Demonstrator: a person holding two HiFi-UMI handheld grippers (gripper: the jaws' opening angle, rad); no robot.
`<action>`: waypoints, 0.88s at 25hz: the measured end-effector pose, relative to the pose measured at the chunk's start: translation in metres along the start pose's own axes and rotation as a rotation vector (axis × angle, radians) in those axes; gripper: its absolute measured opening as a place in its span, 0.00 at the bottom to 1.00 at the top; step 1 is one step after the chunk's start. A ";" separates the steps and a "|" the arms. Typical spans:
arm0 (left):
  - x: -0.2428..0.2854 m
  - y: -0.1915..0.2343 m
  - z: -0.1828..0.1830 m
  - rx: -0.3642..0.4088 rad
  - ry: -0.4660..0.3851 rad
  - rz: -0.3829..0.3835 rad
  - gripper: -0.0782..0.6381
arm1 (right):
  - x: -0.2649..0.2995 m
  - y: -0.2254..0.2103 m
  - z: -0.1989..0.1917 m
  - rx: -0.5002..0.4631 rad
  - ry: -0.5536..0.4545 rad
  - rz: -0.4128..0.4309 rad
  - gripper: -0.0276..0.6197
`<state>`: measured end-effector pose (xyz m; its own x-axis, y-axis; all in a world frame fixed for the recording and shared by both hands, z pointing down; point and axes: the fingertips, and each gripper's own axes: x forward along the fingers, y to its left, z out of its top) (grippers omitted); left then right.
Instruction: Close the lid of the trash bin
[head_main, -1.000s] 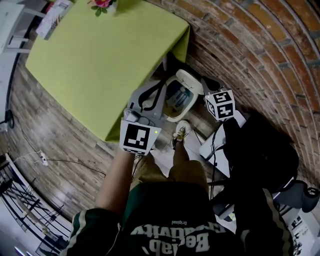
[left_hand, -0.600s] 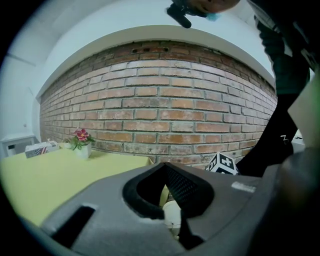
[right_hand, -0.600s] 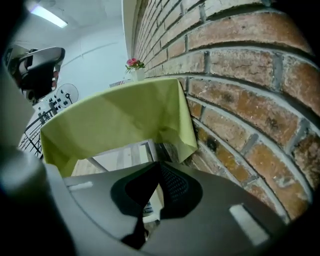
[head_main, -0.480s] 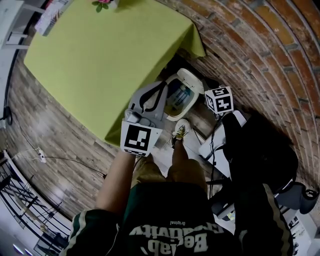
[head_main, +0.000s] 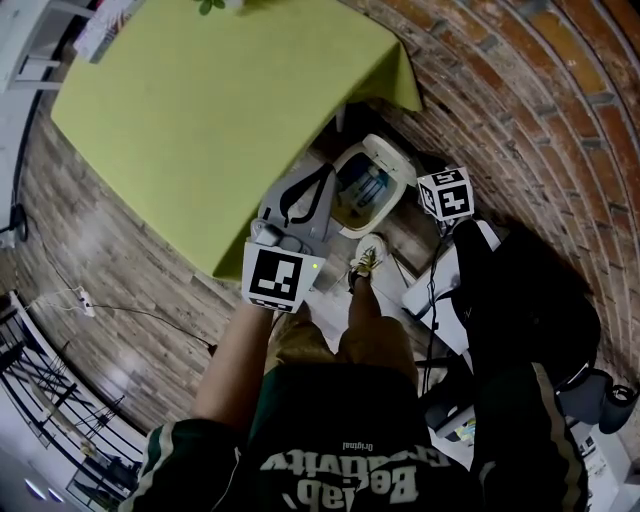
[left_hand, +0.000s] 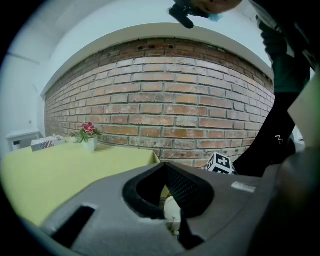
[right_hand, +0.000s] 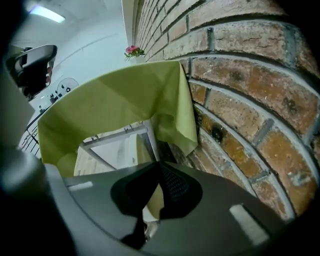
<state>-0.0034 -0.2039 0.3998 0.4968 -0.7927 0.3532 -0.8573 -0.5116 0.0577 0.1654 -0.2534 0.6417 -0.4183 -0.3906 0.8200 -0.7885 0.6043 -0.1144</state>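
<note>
The cream trash bin (head_main: 368, 188) stands on the wood floor by the brick wall, at the corner of the green table. Its lid (head_main: 391, 154) is tipped back and the inside shows. My left gripper (head_main: 328, 172) hovers just left of the bin, its jaws shut and empty; a pale part of the bin (left_hand: 171, 214) shows through the gap behind its tips (left_hand: 164, 167). The right gripper's marker cube (head_main: 447, 193) sits just right of the lid and hides its jaws there. In the right gripper view the right gripper (right_hand: 160, 164) is shut and empty.
A table with a green cloth (head_main: 200, 110) overhangs the bin's left side. The brick wall (head_main: 520, 90) runs close behind. The person's shoe (head_main: 367, 258) is just in front of the bin. Dark bags and white items (head_main: 520, 300) crowd the right. A cable (head_main: 120, 315) lies on the floor.
The right gripper's cube has shifted slightly up and to the right, beside the lid. The left gripper has barely moved. The lid stays tipped back.
</note>
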 end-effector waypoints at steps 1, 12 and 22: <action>-0.001 0.000 -0.001 -0.002 0.000 0.002 0.12 | 0.000 0.001 0.000 0.000 -0.001 0.002 0.06; -0.008 0.000 -0.006 -0.014 -0.001 0.011 0.12 | 0.001 0.027 -0.017 -0.021 0.013 0.032 0.06; -0.019 -0.004 -0.015 -0.026 -0.005 0.016 0.12 | 0.003 0.051 -0.030 -0.069 0.032 0.055 0.06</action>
<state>-0.0115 -0.1818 0.4067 0.4834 -0.8026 0.3494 -0.8685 -0.4899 0.0763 0.1376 -0.2033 0.6555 -0.4448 -0.3337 0.8311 -0.7313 0.6711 -0.1220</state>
